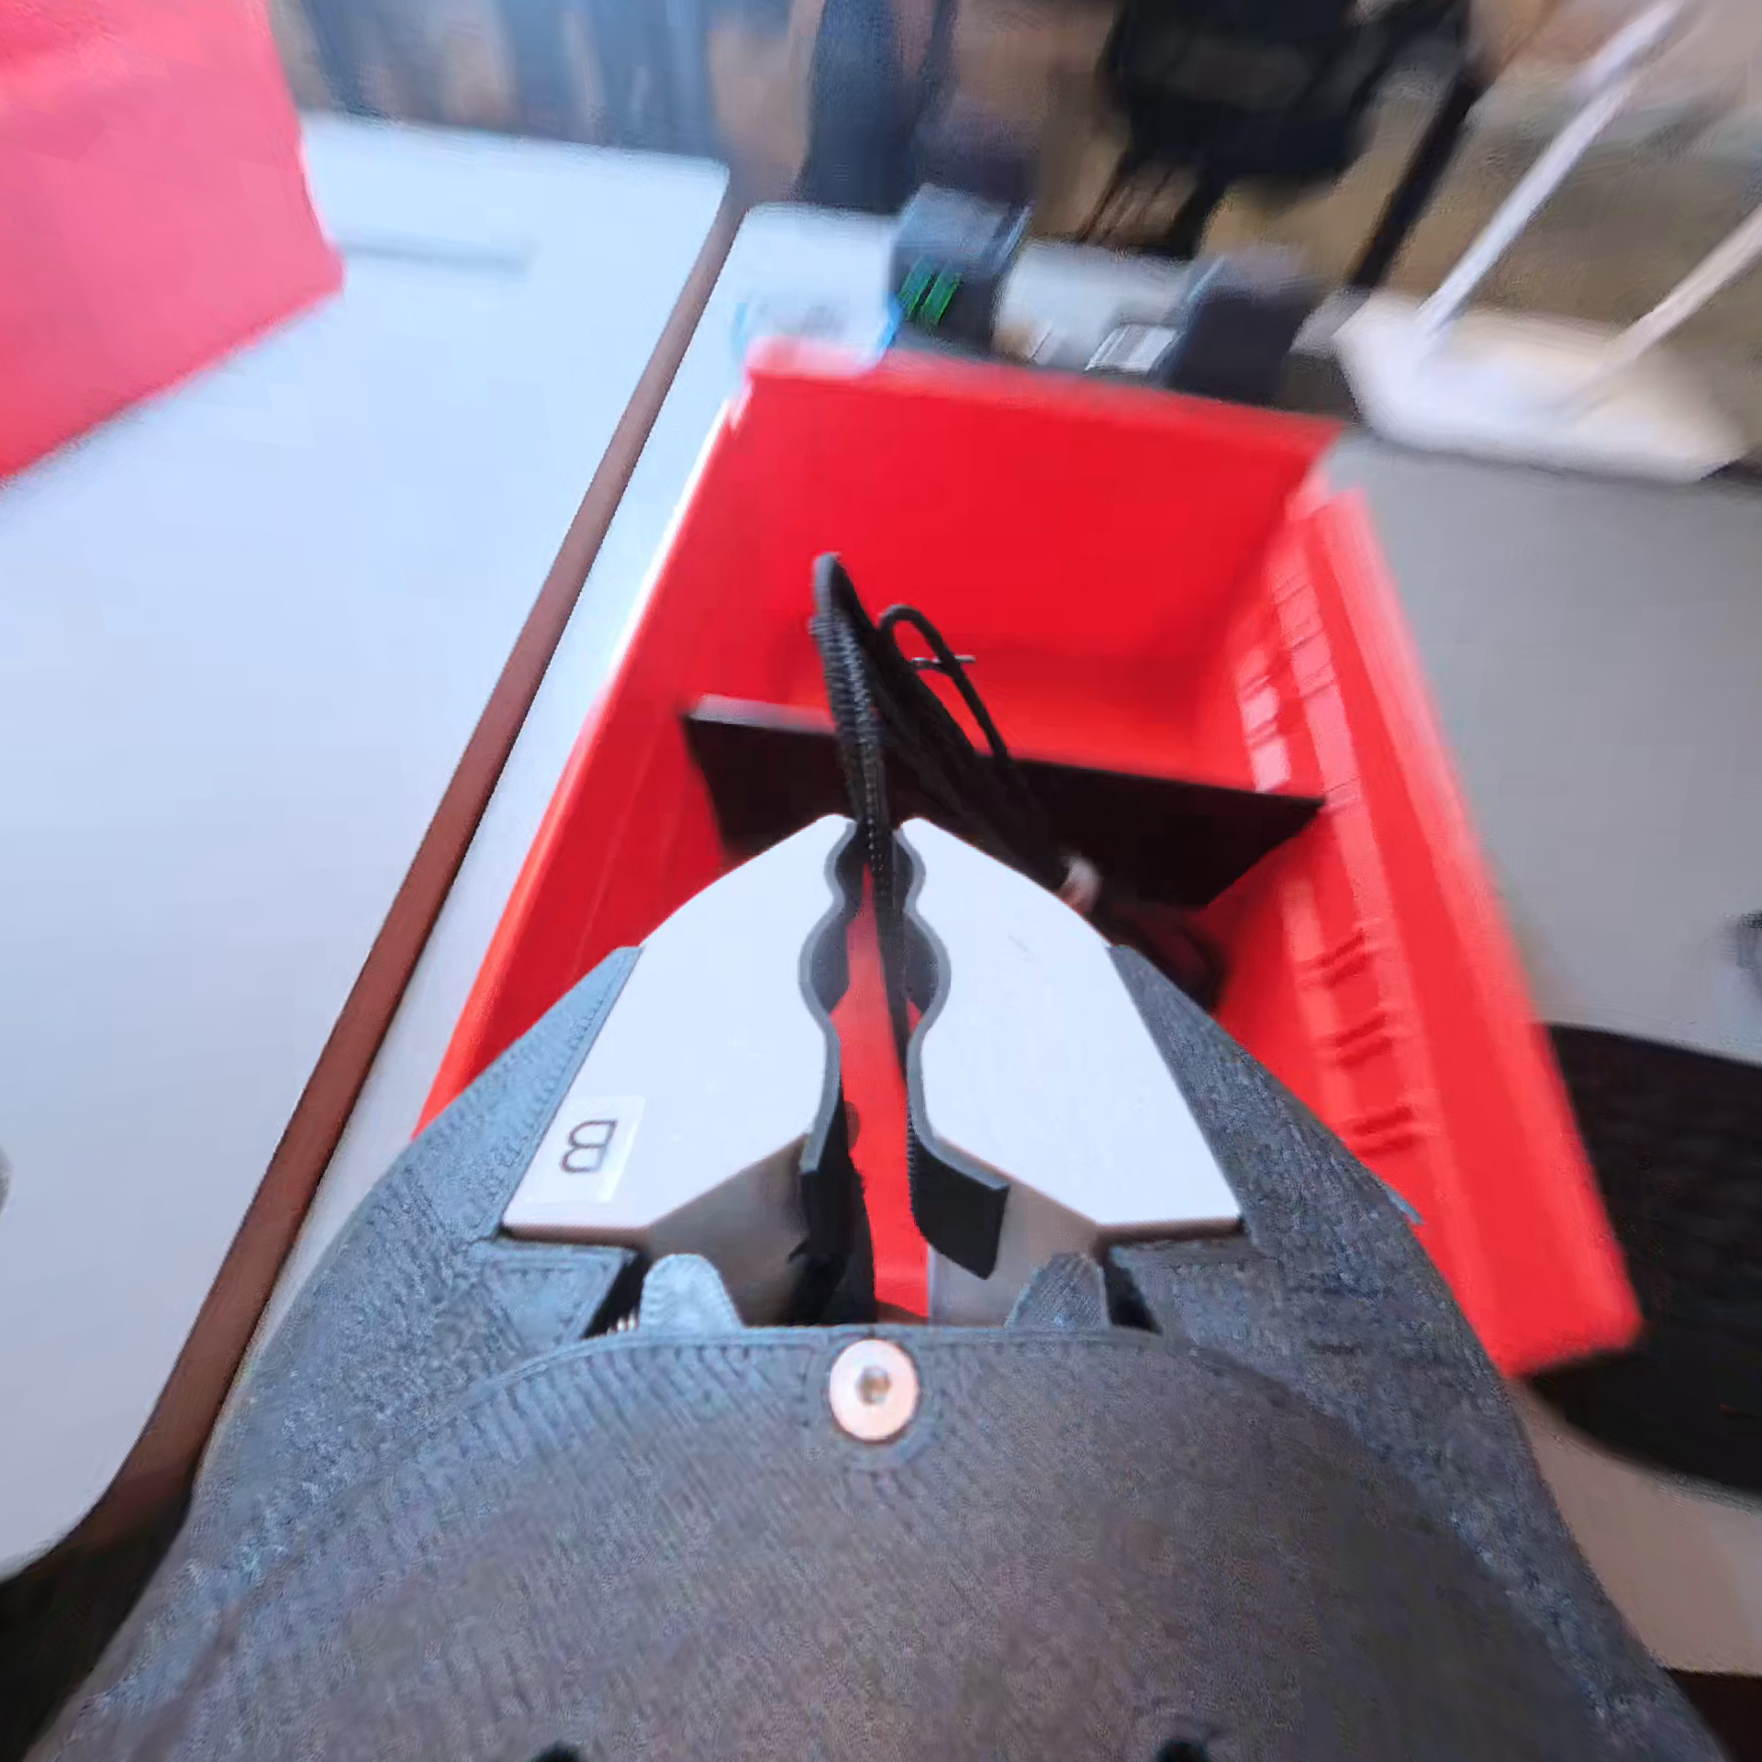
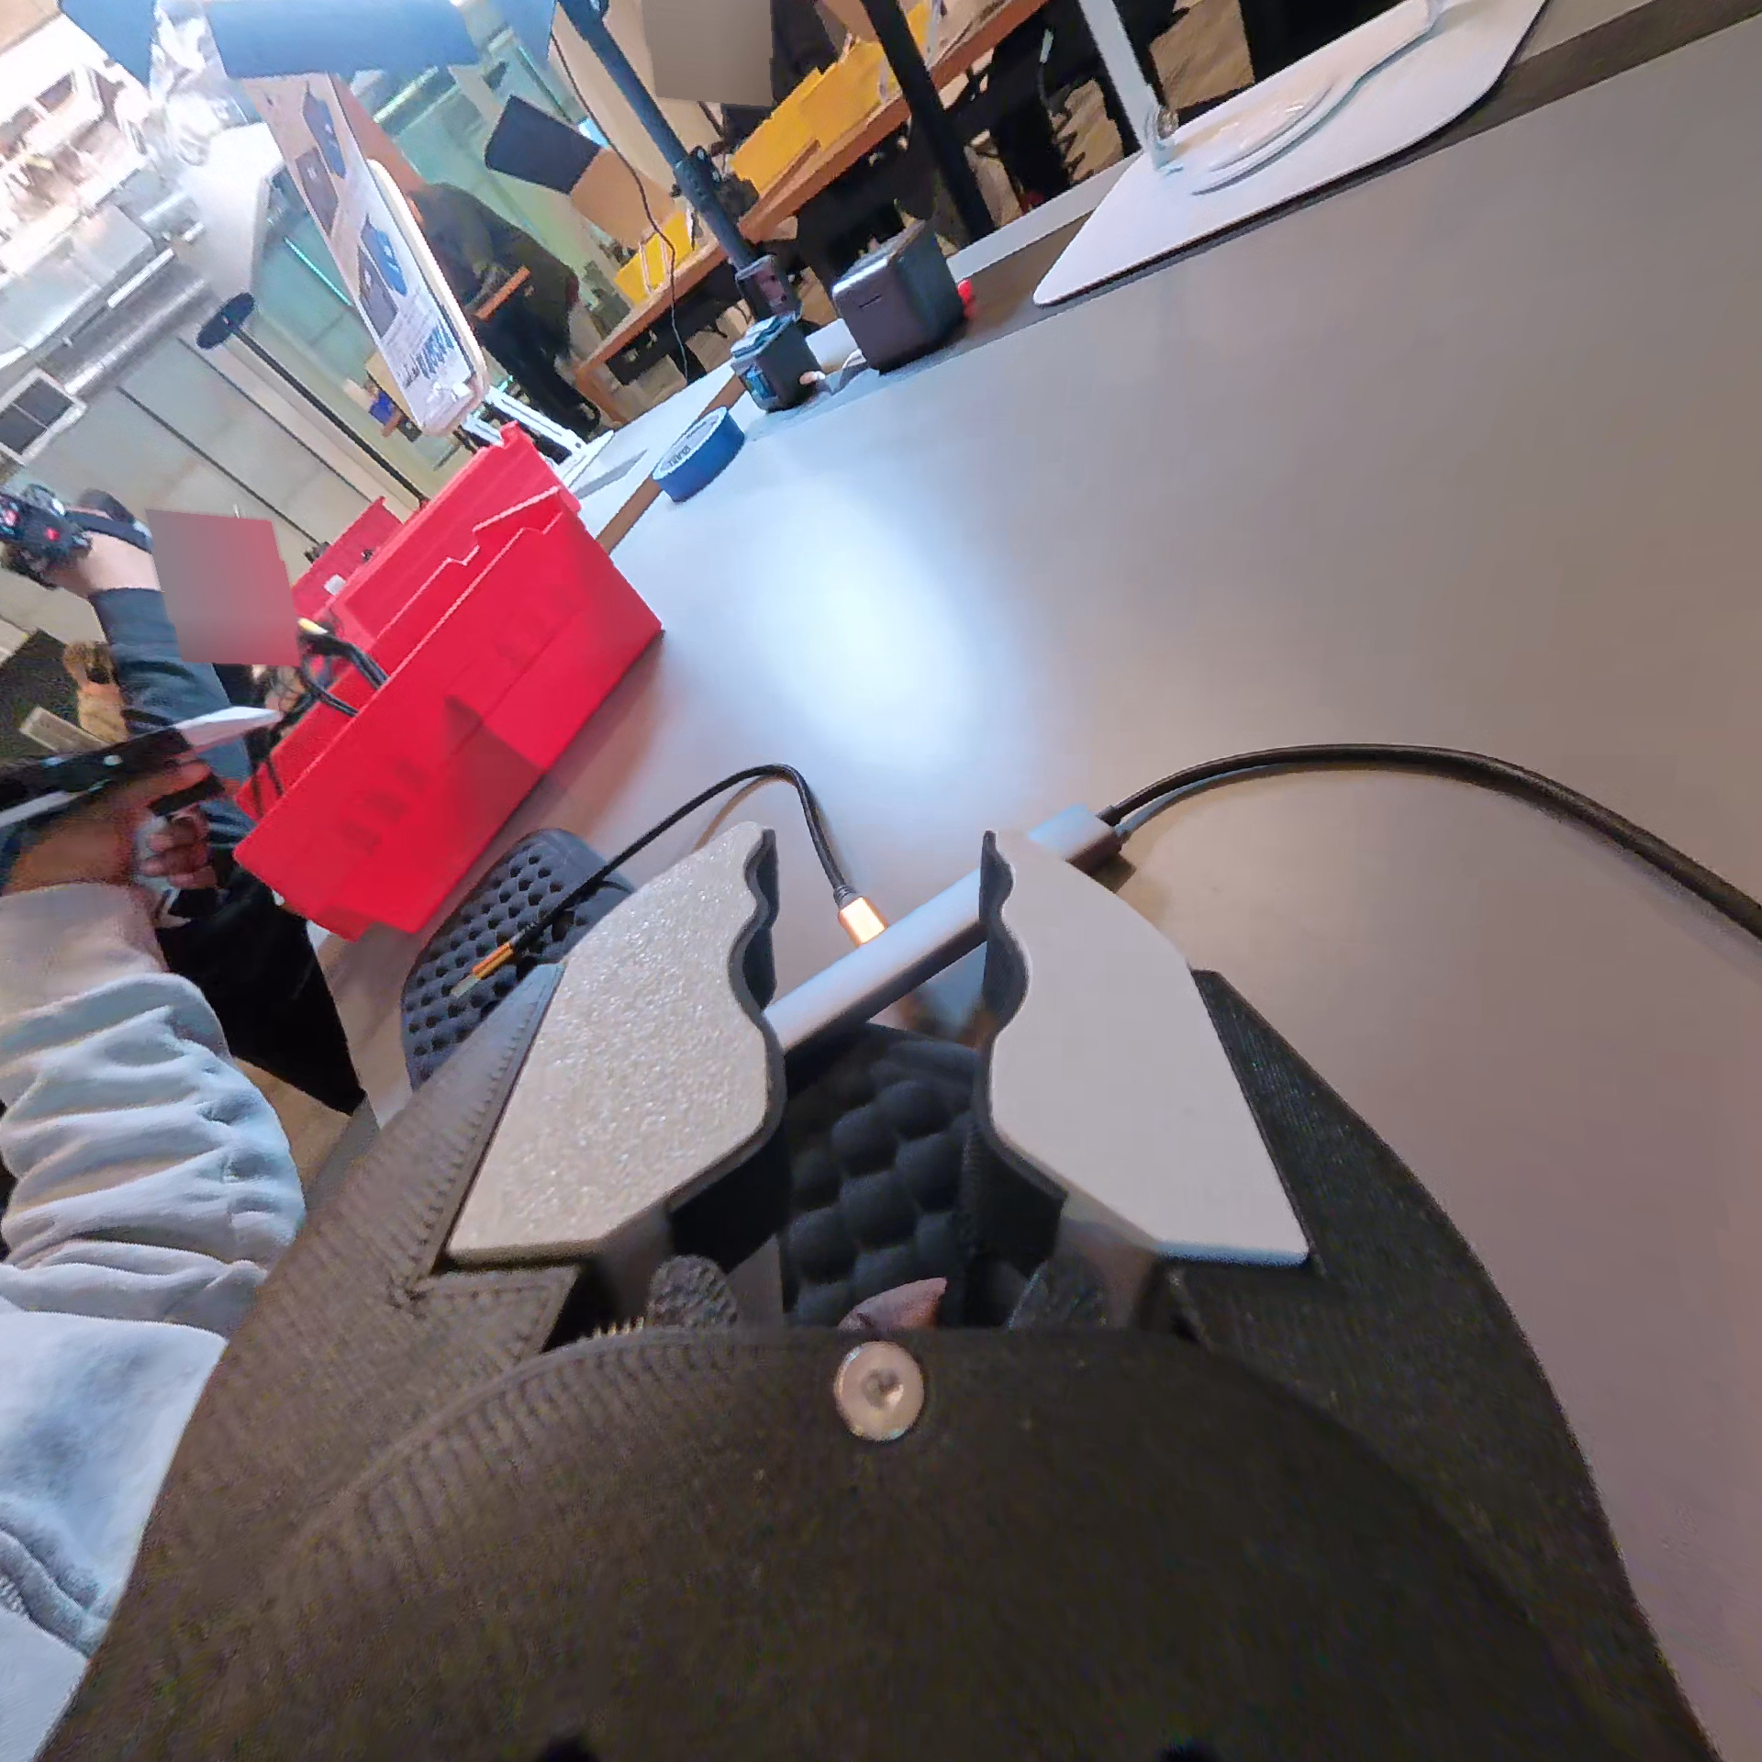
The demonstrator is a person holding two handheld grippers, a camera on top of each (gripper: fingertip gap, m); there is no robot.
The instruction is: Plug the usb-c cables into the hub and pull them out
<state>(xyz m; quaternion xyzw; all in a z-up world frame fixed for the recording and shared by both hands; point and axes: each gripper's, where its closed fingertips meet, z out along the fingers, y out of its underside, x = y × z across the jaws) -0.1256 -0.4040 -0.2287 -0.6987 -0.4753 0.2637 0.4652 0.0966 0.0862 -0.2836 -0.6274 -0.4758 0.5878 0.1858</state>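
While a braided cable [image 1: 863, 725] is pinched by the left gripper [image 1: 875, 839] over the red bin [image 1: 1049, 496], the hub [image 2: 887, 973] at frame centre is straddled by the open right gripper [image 2: 882, 915]; one cable [image 2: 820, 839] is seemingly plugged in, more remain.

white sticker [image 1: 599, 1147] with one printed letter stood on the left gripper's [image 1: 875, 849] left finger, blue tape roll [image 2: 699, 455] far on the table carried small blurred print, hanging poster [image 2: 400, 286] beyond bore unreadable text

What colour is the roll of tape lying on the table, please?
Blue; the roll of tape shows best in the right wrist view.
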